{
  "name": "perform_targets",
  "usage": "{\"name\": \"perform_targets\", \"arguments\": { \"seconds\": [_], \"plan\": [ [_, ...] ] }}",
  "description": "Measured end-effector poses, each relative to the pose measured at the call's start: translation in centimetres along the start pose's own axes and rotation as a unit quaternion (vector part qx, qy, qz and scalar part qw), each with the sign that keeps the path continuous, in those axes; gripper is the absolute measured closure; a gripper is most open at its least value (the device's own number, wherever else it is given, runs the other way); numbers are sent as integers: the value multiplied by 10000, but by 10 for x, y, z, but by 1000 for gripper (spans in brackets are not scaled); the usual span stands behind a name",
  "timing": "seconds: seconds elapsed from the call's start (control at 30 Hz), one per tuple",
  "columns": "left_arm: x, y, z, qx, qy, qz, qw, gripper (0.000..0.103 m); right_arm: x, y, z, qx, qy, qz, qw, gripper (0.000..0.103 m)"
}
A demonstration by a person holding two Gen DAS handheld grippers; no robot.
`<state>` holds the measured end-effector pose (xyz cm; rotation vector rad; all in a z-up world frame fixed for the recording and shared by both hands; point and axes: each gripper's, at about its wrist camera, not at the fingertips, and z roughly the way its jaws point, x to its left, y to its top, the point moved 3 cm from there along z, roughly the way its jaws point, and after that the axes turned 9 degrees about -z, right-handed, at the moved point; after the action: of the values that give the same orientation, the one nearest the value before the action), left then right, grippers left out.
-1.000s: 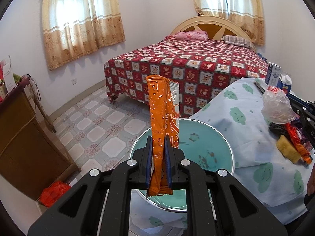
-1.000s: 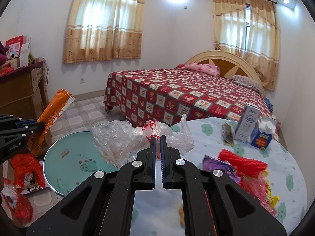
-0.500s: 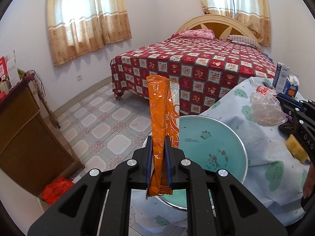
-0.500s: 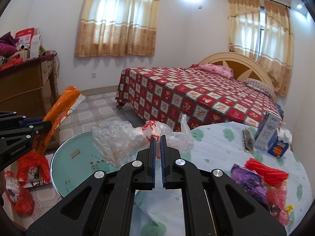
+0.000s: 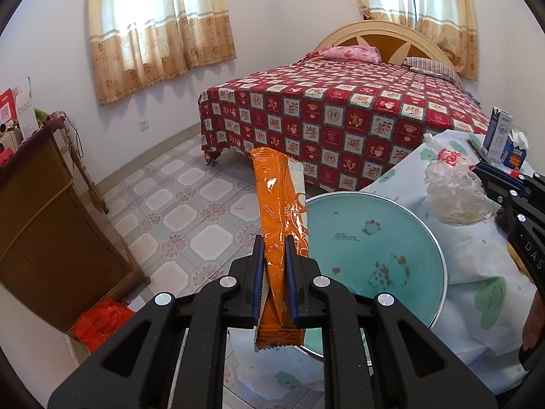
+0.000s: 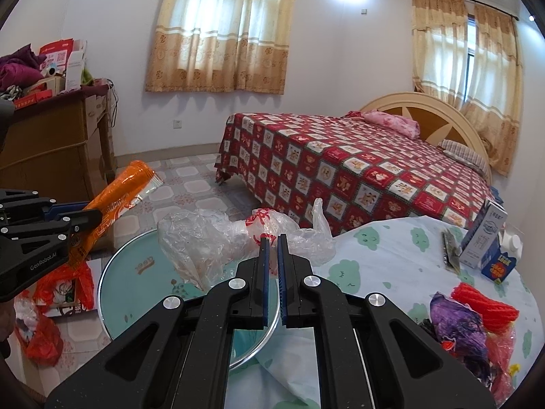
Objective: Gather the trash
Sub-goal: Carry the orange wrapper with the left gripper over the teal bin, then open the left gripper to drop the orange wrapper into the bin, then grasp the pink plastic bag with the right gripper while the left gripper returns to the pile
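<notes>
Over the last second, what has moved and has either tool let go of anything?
Nothing was let go. The right tool swung left with its clear plastic bag, bringing it over the teal basin's edge, nearer the left tool. The left tool shifted only slightly, and the basin now sits closer beneath it. Unchanged: the left tool clamps the orange wrapper upright, and the table's other trash stays put.

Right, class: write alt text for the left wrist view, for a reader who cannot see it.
The left gripper holds an upright orange snack wrapper, jaws shut on it, in front of a round teal basin. To the right, a crumpled clear plastic bag hangs over a cloth-covered table; a red-quilted bed lies behind.
</notes>
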<state>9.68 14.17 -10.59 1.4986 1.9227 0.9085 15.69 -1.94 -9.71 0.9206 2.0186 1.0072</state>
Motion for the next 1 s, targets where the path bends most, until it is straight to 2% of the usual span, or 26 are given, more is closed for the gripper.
{"name": "perform_targets", "arguments": {
  "seconds": [0.37,0.53,0.57,0.6,0.67,0.73,0.8,1.0],
  "plan": [
    [-5,-3,-1,41,-127,56,9999,90,2,-1,2,15,36,-28,10000,98],
    [-12,-7,0,49,-240,122,9996,90,9,-4,9,118,185,-83,9997,97],
    [-12,-7,0,48,-255,125,9996,88,10,-6,10,136,187,-113,9997,95],
    [-14,-8,0,61,-275,141,9995,77,11,-7,11,125,175,-114,9997,92],
    [-15,-9,-1,31,-236,177,9996,62,11,-10,13,190,224,-58,9996,79],
    [-17,-10,-3,20,-280,175,9995,60,10,-12,14,214,218,-38,9995,75],
    [-18,-10,-4,0,-261,199,9995,51,8,-14,13,231,200,7,9995,73],
    [-21,-12,-5,2,-242,217,9995,50,1,-16,4,219,89,71,9997,69]
  ]
}}
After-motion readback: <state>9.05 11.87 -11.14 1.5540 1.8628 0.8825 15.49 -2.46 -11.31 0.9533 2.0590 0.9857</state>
